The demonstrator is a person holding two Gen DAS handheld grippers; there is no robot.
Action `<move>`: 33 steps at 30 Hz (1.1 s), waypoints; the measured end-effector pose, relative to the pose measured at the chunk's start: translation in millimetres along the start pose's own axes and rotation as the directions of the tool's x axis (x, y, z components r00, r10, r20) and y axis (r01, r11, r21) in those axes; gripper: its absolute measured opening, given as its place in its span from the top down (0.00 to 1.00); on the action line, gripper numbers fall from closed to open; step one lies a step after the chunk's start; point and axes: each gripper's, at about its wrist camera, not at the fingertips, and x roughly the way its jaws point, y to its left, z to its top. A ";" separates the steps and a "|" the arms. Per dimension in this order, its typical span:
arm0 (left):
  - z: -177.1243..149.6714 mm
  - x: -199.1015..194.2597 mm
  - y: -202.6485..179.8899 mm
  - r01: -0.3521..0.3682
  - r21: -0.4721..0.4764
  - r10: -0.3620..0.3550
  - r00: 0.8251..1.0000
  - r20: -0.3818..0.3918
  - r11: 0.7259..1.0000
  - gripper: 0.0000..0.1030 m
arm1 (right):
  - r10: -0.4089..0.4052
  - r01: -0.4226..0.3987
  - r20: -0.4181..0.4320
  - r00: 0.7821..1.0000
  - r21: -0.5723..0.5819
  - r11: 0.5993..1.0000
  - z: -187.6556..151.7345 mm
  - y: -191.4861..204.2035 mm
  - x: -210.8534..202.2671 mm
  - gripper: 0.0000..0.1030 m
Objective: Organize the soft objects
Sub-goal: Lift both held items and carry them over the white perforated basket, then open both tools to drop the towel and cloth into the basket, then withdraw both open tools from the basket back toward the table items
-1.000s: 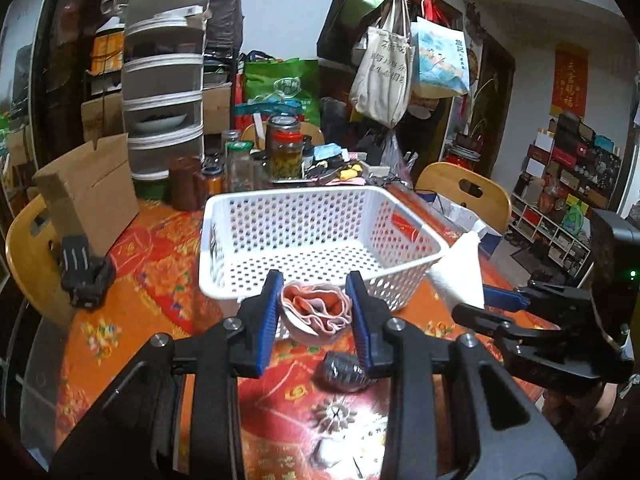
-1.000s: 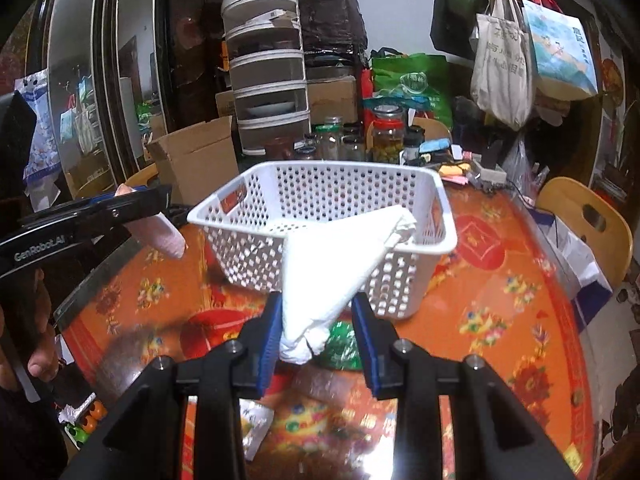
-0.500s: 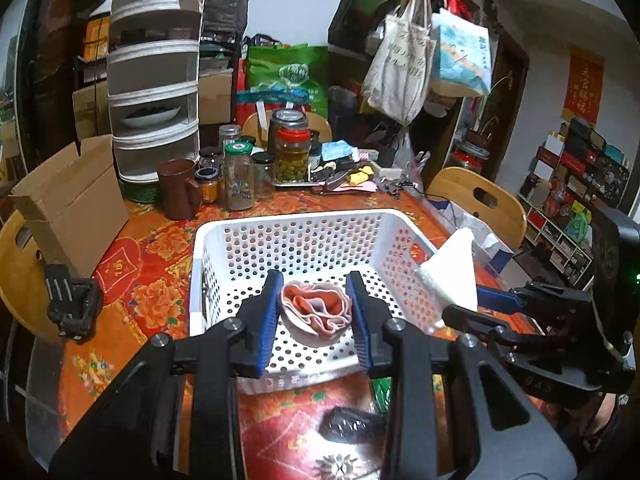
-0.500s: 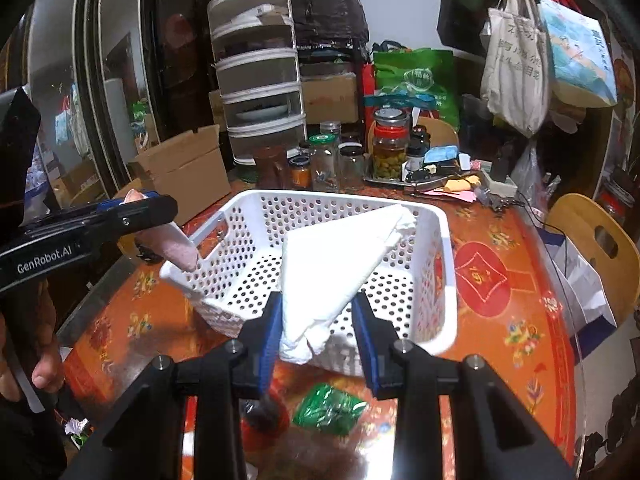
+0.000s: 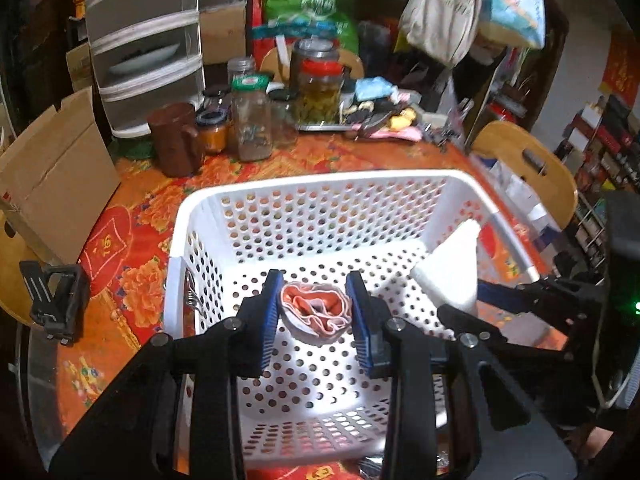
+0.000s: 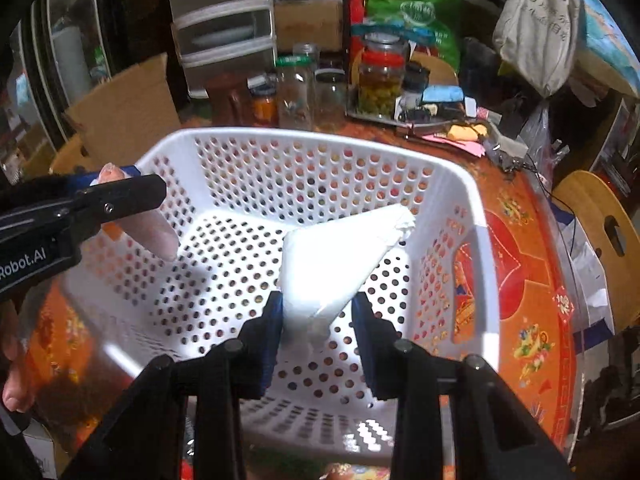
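A white perforated plastic basket [image 5: 320, 184] [image 6: 476, 208] stands on the red flowered tablecloth. My left gripper [image 5: 314, 314] is shut on a folded pink and orange cloth [image 5: 314, 312] and hangs over the basket's inside. My right gripper [image 6: 318, 320] is shut on a white folded cloth [image 6: 340, 256], also above the basket floor. In the left wrist view the white cloth [image 5: 456, 272] shows at the right, in the right gripper [image 5: 476, 300]. In the right wrist view the left gripper [image 6: 120, 184] comes in from the left with the pink cloth [image 6: 156, 236] hanging from it.
Behind the basket stand glass jars [image 5: 252, 120], a brown mug [image 5: 176, 140], a drawer tower [image 5: 144, 44] and a cardboard box [image 5: 52, 168]. A black clamp [image 5: 56, 304] lies left of the basket. Wooden chairs [image 5: 524, 168] stand at the right. A hand [image 6: 16, 360] shows at the lower left.
Both grippers have moved forward with their cloths, from in front of the basket to over its inside. The basket now fills the lower part of both views.
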 end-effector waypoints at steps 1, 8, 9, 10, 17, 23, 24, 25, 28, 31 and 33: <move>0.1 7.8 0.2 -0.007 0.005 0.007 1.000 -0.018 1.000 0.71 | -0.007 0.007 -0.012 1.000 -0.005 1.000 2.5 0.6 4.6 0.67; 2.6 41.2 2.9 -0.023 -0.003 0.022 0.996 -0.091 1.000 0.71 | -0.046 0.042 -0.074 0.996 -0.045 0.998 9.7 6.5 26.9 0.67; 2.1 43.5 3.6 -0.022 -0.007 0.021 0.995 -0.100 1.000 0.71 | -0.045 0.042 -0.081 0.996 -0.045 0.998 10.1 6.3 29.3 0.67; 1.8 47.2 5.4 -0.017 -0.014 0.015 0.994 -0.111 1.000 0.71 | -0.044 0.040 -0.090 0.995 -0.045 0.998 10.1 6.0 31.8 0.67; -5.5 51.5 10.7 -0.005 -0.031 0.001 0.992 -0.126 1.000 0.71 | -0.016 0.014 -0.112 0.994 -0.021 1.000 7.9 3.3 38.3 0.64; -7.0 47.8 12.6 0.004 -0.038 -0.008 0.993 -0.116 0.999 0.70 | -0.012 0.010 -0.096 0.995 -0.019 1.000 9.1 2.7 34.2 0.40; -6.9 46.6 12.6 0.008 -0.041 -0.013 0.993 -0.114 0.999 0.70 | -0.012 0.010 -0.089 0.996 -0.018 1.000 9.3 2.8 32.8 0.40; -6.9 44.4 12.3 0.013 -0.042 -0.018 0.994 -0.111 0.999 0.68 | -0.011 0.009 -0.082 0.997 -0.016 1.000 9.2 2.6 31.5 0.40; -6.4 34.3 11.5 0.020 -0.045 -0.024 0.996 -0.090 0.999 0.38 | -0.010 0.009 -0.069 0.998 -0.014 1.000 8.4 2.3 26.6 0.35; -5.7 17.8 11.4 0.020 -0.044 -0.022 0.999 -0.043 0.999 0.18 | -0.008 0.008 -0.045 0.999 -0.006 1.000 7.0 -0.5 15.5 0.22; -5.3 5.0 10.4 0.022 -0.039 -0.022 1.000 -0.015 0.999 0.15 | -0.013 0.013 -0.025 1.000 -0.004 1.000 5.8 -2.0 7.2 0.18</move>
